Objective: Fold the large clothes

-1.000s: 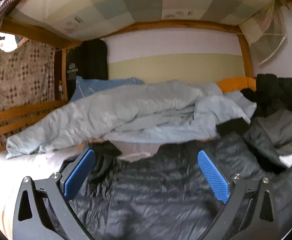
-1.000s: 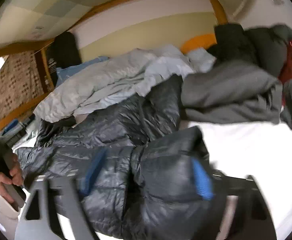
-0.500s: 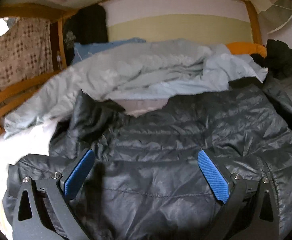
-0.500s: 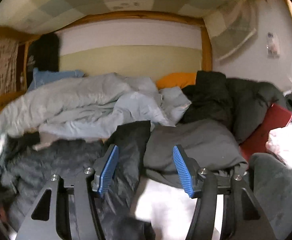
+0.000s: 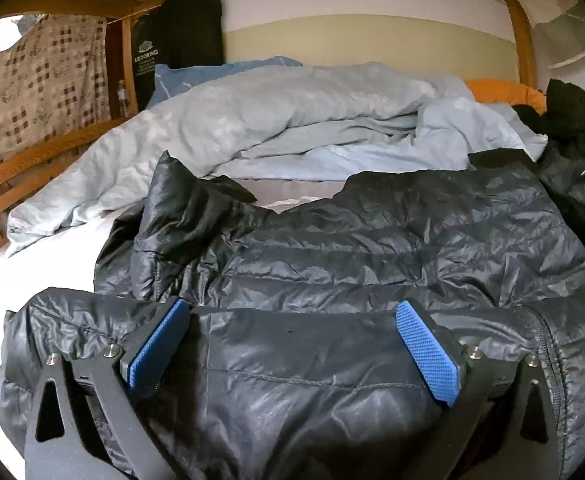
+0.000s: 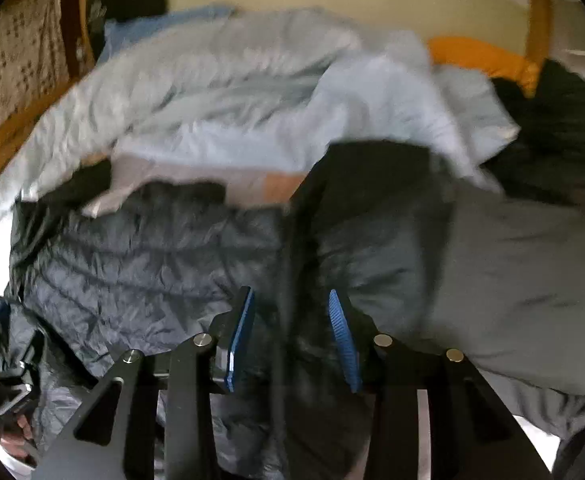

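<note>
Roughly halfway, judging by the dark puffer jacket (image 5: 372, 248) lying on the near bed with one flap laid across. Left gripper (image 5: 292, 344) hovers released; right gripper (image 6: 290, 340), narrowed, straddles a fold without clenching.

puffer jacket (image 5: 372, 240) is a shiny charcoal-black with quilted stitch lines. duvet (image 5: 292, 120) at 12 o'clock is pale blue-grey, and the pillow (image 5: 504, 90) at 1 o'clock is orange. curtain (image 5: 40, 80) at 10 o'clock is beige with a brown checked floral print. bed sheet (image 5: 32, 256) is white, bed frame (image 5: 32, 156) honey wood. tongs pads (image 5: 160, 348) are bright blue on black arms. grey garment (image 6: 524, 280) at 3 o'clock in the right view.
</note>
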Demonstrator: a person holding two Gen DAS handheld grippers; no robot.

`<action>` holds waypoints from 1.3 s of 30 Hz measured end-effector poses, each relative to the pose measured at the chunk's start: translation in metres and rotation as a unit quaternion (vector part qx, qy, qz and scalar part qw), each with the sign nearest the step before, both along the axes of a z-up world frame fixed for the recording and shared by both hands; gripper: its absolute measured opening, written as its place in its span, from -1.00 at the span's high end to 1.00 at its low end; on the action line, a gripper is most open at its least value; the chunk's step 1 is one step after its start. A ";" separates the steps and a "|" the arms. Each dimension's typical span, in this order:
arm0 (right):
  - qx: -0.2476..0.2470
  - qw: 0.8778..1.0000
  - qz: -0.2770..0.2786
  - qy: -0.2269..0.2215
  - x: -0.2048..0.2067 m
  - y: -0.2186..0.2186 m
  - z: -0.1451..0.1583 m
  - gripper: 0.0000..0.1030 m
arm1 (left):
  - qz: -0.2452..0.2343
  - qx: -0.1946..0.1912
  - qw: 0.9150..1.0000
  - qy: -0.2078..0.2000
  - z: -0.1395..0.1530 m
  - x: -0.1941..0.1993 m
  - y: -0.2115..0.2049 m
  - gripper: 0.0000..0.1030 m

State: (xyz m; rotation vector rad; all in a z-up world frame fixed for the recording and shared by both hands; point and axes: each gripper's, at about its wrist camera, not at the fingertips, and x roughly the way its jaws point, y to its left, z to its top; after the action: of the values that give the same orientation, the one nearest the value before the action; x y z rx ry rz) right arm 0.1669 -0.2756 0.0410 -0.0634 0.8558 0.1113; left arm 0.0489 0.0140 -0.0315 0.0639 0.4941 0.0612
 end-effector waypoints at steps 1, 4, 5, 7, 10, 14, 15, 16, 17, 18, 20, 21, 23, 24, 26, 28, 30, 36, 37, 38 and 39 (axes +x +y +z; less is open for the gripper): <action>-0.014 1.000 -0.006 0.010 0.005 0.004 -0.006 0.26 | -0.001 -0.001 1.000 0.004 -0.001 0.001 0.000 -1.00; -0.090 0.991 -0.091 0.037 0.020 0.002 -0.028 0.97 | -0.004 -0.003 1.000 0.011 -0.002 0.004 0.001 -1.00; -0.098 0.987 -0.128 0.018 0.014 -0.005 -0.025 0.97 | -0.003 -0.003 1.000 0.010 -0.001 0.004 0.002 -1.00; -0.050 0.986 -0.157 -0.039 -0.010 -0.020 -0.005 0.97 | -0.002 -0.003 1.000 0.006 -0.002 0.005 0.002 -1.00; -0.022 0.986 -0.143 -0.084 -0.055 -0.024 0.020 0.97 | -0.002 -0.004 1.000 0.008 -0.002 0.005 0.002 -1.00; -0.023 0.986 -0.127 -0.107 -0.139 -0.021 0.037 0.97 | -0.003 -0.005 1.000 0.007 -0.002 0.003 0.002 -1.00; -0.028 0.985 -0.132 -0.105 -0.154 -0.023 0.034 0.97 | -0.002 -0.003 1.000 0.004 -0.001 0.003 0.002 -1.00; -0.029 0.985 -0.137 -0.100 -0.168 -0.024 0.030 0.97 | -0.002 -0.002 1.000 0.000 -0.001 0.002 0.002 -1.00; -0.029 0.986 -0.141 -0.090 -0.183 -0.026 0.023 0.97 | -0.003 -0.001 1.000 -0.005 0.000 0.001 0.001 -1.00; -0.030 0.986 -0.142 -0.079 -0.192 -0.029 0.016 0.97 | -0.003 0.001 1.000 -0.010 0.000 -0.001 0.001 -1.00; -0.059 0.983 -0.159 -0.063 -0.204 -0.034 0.001 0.97 | -0.002 0.003 1.000 -0.012 0.001 -0.002 0.002 -1.00; -0.078 0.980 -0.172 -0.059 -0.206 -0.036 -0.003 0.97 | -0.003 0.004 1.000 -0.012 0.001 -0.003 0.002 -1.00; -0.115 0.972 -0.197 -0.065 -0.213 -0.035 -0.008 0.96 | -0.005 0.004 1.000 -0.017 0.002 -0.004 0.003 -1.00; -0.128 0.969 -0.199 -0.074 -0.219 -0.029 -0.005 0.84 | -0.008 0.005 1.000 -0.020 0.002 -0.006 0.003 -1.00; -0.132 0.969 -0.186 -0.099 -0.229 -0.015 0.005 0.48 | -0.015 0.006 1.000 -0.026 0.003 -0.009 0.002 -1.00; -0.130 0.969 -0.171 -0.119 -0.233 -0.001 0.016 -0.05 | -0.014 0.008 0.999 -0.029 0.004 -0.010 0.002 -1.00; -0.120 0.968 -0.163 -0.147 -0.235 0.013 0.027 -0.10 | -0.014 0.008 0.999 -0.031 0.004 -0.011 0.002 -1.00; -0.073 0.975 -0.142 -0.156 -0.227 0.027 0.047 -0.14 | -0.014 0.009 0.999 -0.045 0.006 -0.019 0.002 -1.00; -0.069 0.976 -0.141 -0.153 -0.225 0.028 0.049 -0.14 | -0.015 0.010 0.999 -0.043 0.006 -0.020 0.002 -1.00; -0.062 0.978 -0.132 -0.152 -0.225 0.029 0.052 -0.14 | -0.016 0.010 0.999 -0.041 0.005 -0.020 0.002 -1.00; -0.058 0.979 -0.120 -0.154 -0.226 0.032 0.056 -0.14 | -0.015 0.010 0.999 -0.042 0.006 -0.021 0.002 -1.00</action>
State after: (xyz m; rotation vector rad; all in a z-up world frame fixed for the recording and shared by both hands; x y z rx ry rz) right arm -0.0595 -0.2440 0.0968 -0.0831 0.5537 -0.1715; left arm 0.0280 0.0157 -0.0259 0.0875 0.4078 0.0382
